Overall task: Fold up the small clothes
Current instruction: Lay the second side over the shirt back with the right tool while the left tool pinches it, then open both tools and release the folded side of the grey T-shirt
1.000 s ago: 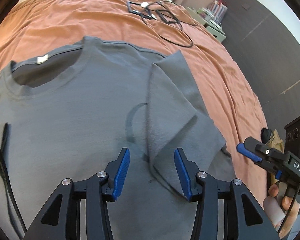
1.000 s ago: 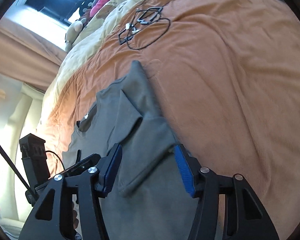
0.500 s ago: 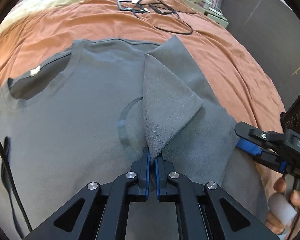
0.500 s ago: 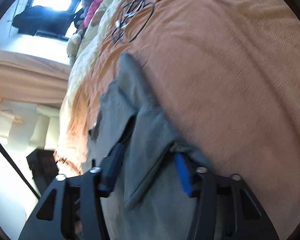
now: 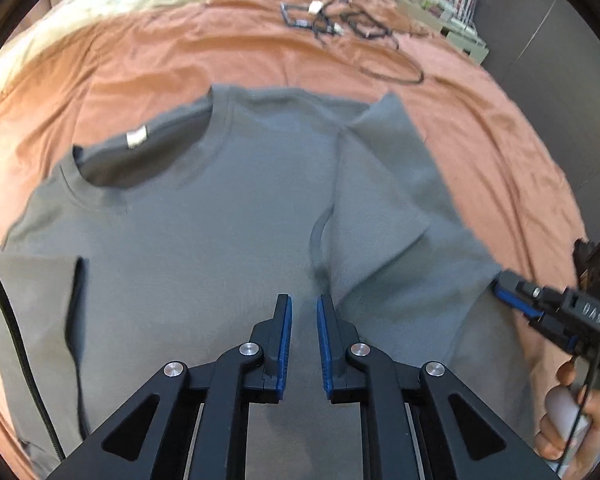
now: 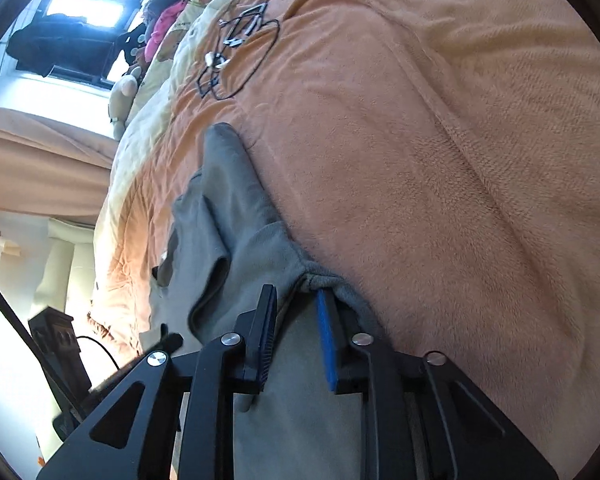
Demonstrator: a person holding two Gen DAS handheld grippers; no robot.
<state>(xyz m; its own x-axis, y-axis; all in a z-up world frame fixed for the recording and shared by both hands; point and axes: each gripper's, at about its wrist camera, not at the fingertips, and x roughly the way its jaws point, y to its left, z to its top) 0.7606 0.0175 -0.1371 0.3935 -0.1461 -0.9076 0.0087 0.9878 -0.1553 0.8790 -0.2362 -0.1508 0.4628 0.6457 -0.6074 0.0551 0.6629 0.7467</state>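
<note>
A grey t-shirt (image 5: 204,240) lies face up on the orange blanket (image 5: 180,60), collar at the upper left. Its right sleeve (image 5: 380,200) is folded in over the chest. My left gripper (image 5: 303,308) hovers just above the chest beside the sleeve's tip. Its jaws are opening, a narrow gap apart, with nothing between them. At the shirt's right side edge, my right gripper (image 5: 512,298) reaches in. In the right wrist view, the right gripper (image 6: 296,300) has its jaws closing around a puckered fold of the t-shirt (image 6: 236,208) edge, with a gap between the pads.
Tangled black cables (image 5: 340,28) lie on the blanket beyond the shirt. Cream bedding (image 5: 140,4) lies at the far end and a shelf unit (image 5: 460,12) stands at the right. A person's hand (image 5: 572,412) holds the right gripper. A stuffed toy (image 6: 122,92) sits near the window.
The left gripper shut on the sleeve tip, then let go and lifted a little; the sleeve now lies flat on the chest. The right gripper sank to the shirt's edge and its jaws narrowed.
</note>
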